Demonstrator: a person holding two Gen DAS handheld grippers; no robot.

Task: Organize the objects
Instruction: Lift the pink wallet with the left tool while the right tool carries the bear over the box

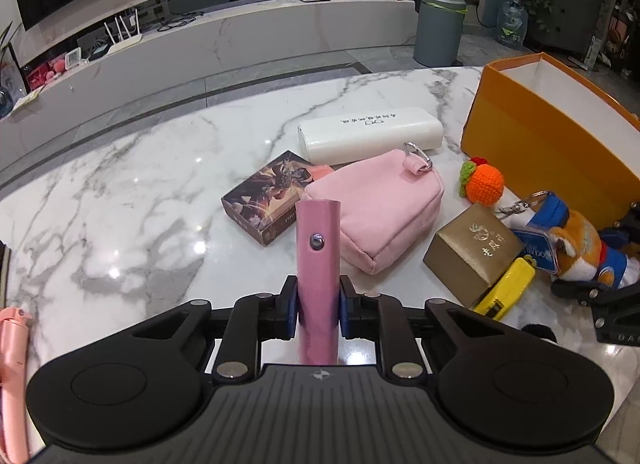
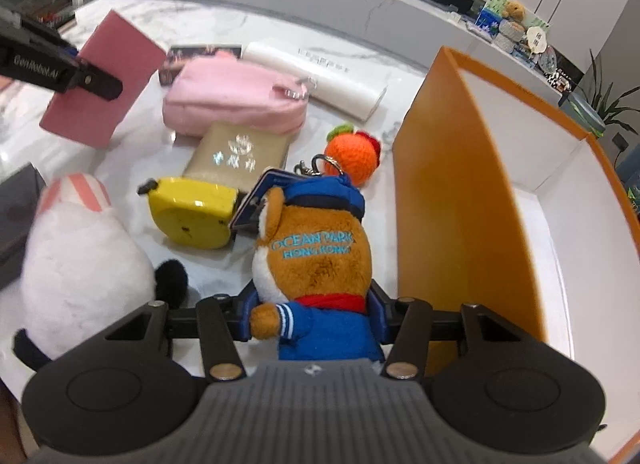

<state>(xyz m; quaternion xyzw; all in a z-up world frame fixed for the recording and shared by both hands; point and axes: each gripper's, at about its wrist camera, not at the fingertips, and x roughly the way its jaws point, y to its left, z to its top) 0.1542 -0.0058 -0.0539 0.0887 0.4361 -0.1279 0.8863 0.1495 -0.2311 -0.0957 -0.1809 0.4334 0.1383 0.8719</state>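
So the plush fox keychain in the blue sailor outfit is clamped at the waist by the right gripper, head pointing away from the tool and a bit lifted, I think, though the fisheye makes it hard to say whether it's fully off the marble table. The orange box sits open just to the right of that gripper, white inside and apparently with nothing in it yet, so my guess is that's where everything is headed and the fox goes first since it's closest.

The left gripper is pinched shut on a flat pink case, held edge-on and upright so it sticks straight out ahead of the fingers. From the right wrist view it shows as a broad pink slab up and to the left. Holding it by the narrow edge looks like the only way those fingers could get a flat thing off a slick top.

Ahead of the left tool: pink pouch, a patterned card box to its left, white case beyond. Off to the right, a gold box, yellow gadget and crocheted orange. Left of the right gripper there's a white plush.
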